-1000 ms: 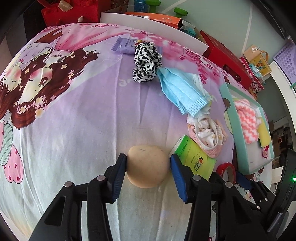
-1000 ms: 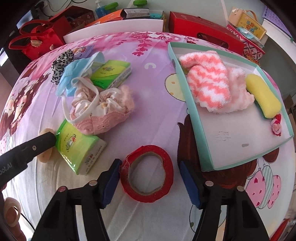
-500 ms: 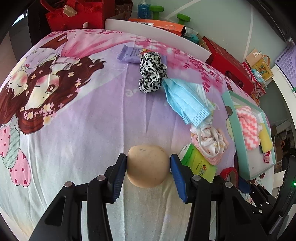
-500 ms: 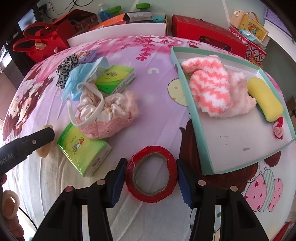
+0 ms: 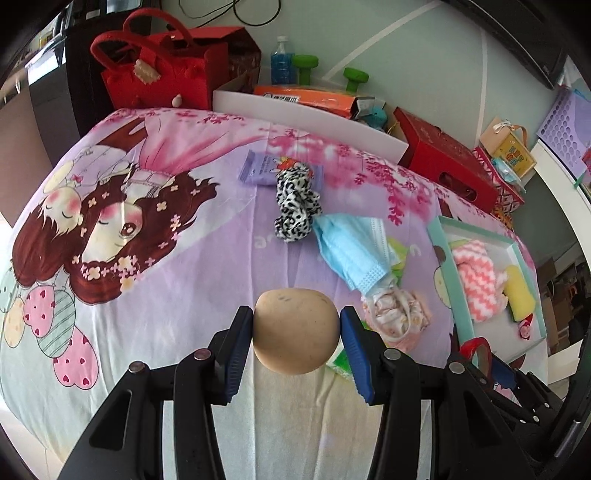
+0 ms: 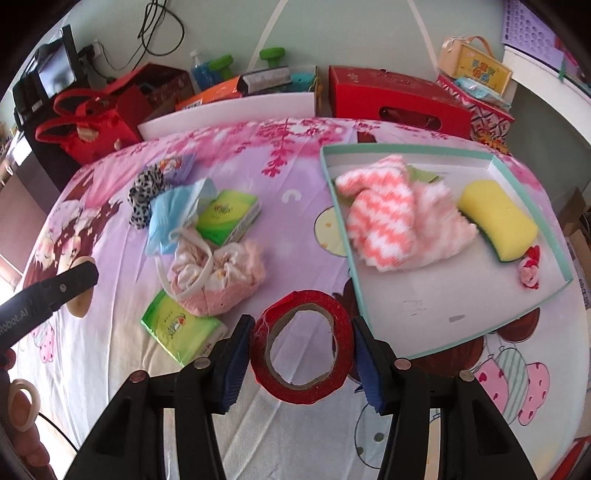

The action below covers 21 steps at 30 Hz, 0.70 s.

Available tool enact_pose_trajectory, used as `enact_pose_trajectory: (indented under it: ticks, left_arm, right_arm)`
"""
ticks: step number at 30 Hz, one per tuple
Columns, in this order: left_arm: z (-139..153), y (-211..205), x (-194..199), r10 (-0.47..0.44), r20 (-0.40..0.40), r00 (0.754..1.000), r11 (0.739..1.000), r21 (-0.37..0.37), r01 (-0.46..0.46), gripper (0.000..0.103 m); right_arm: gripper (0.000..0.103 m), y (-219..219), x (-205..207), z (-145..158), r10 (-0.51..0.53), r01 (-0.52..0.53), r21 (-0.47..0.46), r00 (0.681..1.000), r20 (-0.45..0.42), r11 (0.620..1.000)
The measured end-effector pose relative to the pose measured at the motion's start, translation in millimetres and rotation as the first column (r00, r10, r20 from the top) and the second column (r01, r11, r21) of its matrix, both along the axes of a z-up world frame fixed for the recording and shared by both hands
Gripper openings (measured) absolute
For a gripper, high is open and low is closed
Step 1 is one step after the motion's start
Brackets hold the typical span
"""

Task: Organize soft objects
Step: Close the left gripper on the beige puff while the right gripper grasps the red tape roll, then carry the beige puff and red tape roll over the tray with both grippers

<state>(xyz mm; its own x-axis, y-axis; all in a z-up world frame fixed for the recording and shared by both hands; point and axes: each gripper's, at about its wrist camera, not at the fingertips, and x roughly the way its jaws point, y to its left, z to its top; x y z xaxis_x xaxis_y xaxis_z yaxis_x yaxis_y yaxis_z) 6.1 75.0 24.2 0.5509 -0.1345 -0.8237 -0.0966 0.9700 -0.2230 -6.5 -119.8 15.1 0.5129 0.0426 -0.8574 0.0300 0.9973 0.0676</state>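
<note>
Red tape roll (image 6: 301, 345) squeezed by right gripper (image 6: 301, 354); left gripper (image 5: 296, 334) clamps tan ball (image 5: 295, 330).

Pale green wall (image 5: 424, 55) behind, black cables (image 6: 162, 26) hanging on it. Cartoon-print bedsheet (image 5: 155, 258) covered the bed. Red boxes (image 6: 395, 96), red felt bag (image 5: 159, 77), white board (image 6: 229, 110) and purple perforated basket (image 5: 561, 125) crowded the far edge. Daylight, fairly bright.

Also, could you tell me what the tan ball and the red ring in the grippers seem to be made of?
The tan ball looks like matte foam or soft rubber: dull, faintly speckled skin, no gloss. The red ring looks like a roll of glossy plastic tape on a brown cardboard core, squashed oval, with a frayed edge.
</note>
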Motion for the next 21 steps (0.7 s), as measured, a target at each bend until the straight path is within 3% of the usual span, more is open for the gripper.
enact_pose_trajectory:
  ticks: [13,21]
  left_arm:
    - [15,-57,5,-0.122,0.095,0.988,0.992,0.047,0.118,0.050]
    - [14,-94,11,-0.204,0.134,0.970,0.979,0.057,0.198,0.050]
  right_arm:
    - [0.055,-26,-4,13,-0.072,0.070,0.039,0.996,0.054,0.997]
    - [0.055,-78,-5,7,-0.233,0.231,0.035,0.971,0.058,0.972]
